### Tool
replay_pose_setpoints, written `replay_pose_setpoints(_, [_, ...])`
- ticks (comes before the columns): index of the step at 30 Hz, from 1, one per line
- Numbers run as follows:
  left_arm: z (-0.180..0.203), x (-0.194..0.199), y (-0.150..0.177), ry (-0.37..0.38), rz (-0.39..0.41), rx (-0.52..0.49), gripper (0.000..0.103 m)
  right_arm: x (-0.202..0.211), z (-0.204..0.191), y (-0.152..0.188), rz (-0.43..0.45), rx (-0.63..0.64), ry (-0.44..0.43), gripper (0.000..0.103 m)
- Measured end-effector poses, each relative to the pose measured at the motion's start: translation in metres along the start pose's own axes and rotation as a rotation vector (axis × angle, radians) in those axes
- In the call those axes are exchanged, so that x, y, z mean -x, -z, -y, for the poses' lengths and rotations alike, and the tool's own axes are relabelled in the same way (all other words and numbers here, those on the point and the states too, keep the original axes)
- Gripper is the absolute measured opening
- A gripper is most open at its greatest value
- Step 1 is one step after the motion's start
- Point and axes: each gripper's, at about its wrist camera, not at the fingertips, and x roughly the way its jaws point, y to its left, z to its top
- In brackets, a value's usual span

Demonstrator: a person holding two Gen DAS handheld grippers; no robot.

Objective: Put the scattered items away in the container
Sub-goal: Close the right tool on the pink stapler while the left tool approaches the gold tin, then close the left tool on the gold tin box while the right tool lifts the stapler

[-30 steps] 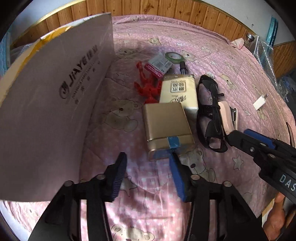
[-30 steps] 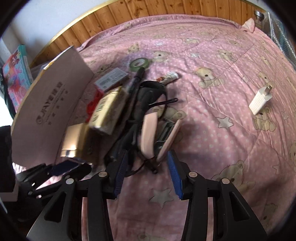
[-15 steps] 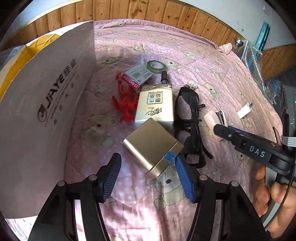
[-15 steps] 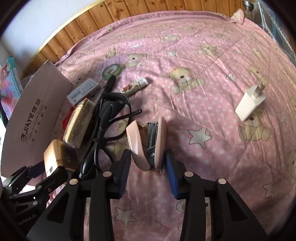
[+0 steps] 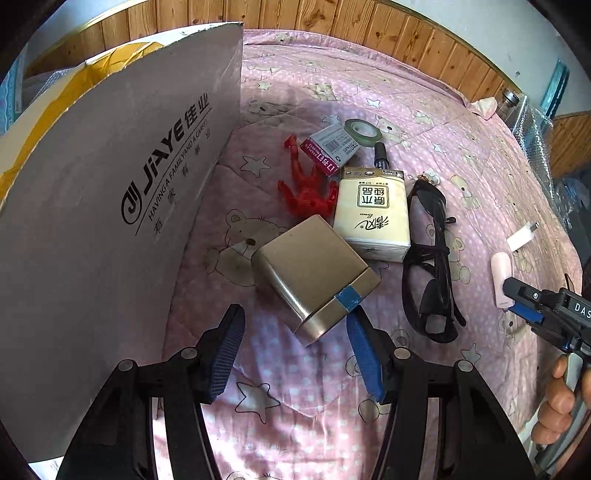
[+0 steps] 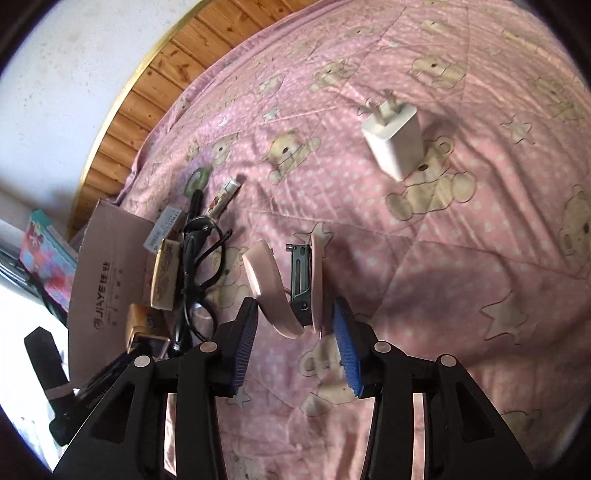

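A pink stapler [image 6: 284, 288], sprung open, sits between the fingers of my right gripper [image 6: 295, 328], which is shut on it just above the pink bedspread. From the left wrist the same stapler [image 5: 501, 275] shows at the tip of the right gripper [image 5: 517, 299]. My left gripper [image 5: 295, 343] is open, and a gold box [image 5: 314, 269] with blue tape lies on the bed at its right fingertip. Behind it lie a tissue pack [image 5: 371, 214], a red toy figure [image 5: 306, 188], a staples box [image 5: 330, 149], a green tape roll [image 5: 364, 131] and black glasses [image 5: 428, 266]. The cardboard box [image 5: 110, 206] stands at the left.
A white charger [image 6: 393, 144] lies alone on the bedspread to the right. A small tube [image 6: 223, 197] and a black pen [image 5: 380, 157] lie near the tape roll. Wooden panelling [image 5: 369, 22] runs behind the bed. A person's hand [image 5: 557, 402] grips the right handle.
My right gripper closed on the stapler and carried it right, away from the glasses and toward the charger. The gold box turned in front of the open left gripper.
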Motion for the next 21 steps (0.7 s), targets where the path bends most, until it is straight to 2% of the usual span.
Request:
replay_pose_setpoints(4, [-0.003, 0.015, 0.002, 0.006, 0.027, -0.013, 0.059, 0.018, -0.006, 0.001, 0.09, 0.049, 0.13, 0.046])
replay_pose_setpoints(7, [-0.012, 0.025, 0.006, 0.019, 0.036, -0.005, 0.059, 0.027, -0.01, 0.003, 0.142, 0.088, 0.189, 0.046])
replay_pose_setpoints(15, [-0.011, 0.022, 0.002, 0.036, 0.045, 0.011, 0.061, 0.001, -0.027, 0.003, 0.117, 0.211, 0.217, 0.047])
replay_pose_setpoints(16, [-0.007, 0.02, -0.001, 0.03, 0.05, 0.009, 0.063, -0.004, -0.025, 0.004, 0.099, 0.21, 0.228, 0.045])
replay_pose_setpoints(17, [-0.004, 0.017, -0.004, 0.02, 0.051, 0.008, 0.063, -0.008, -0.023, 0.004, 0.083, 0.202, 0.252, 0.031])
replay_pose_setpoints(18, [-0.001, 0.014, -0.007, 0.016, 0.051, 0.004, 0.064, -0.009, -0.02, 0.004, 0.066, 0.191, 0.261, 0.026])
replay_pose_setpoints(21, [0.002, 0.003, -0.013, -0.053, 0.053, -0.028, 0.065, -0.004, -0.018, 0.006, 0.055, 0.182, 0.263, 0.025])
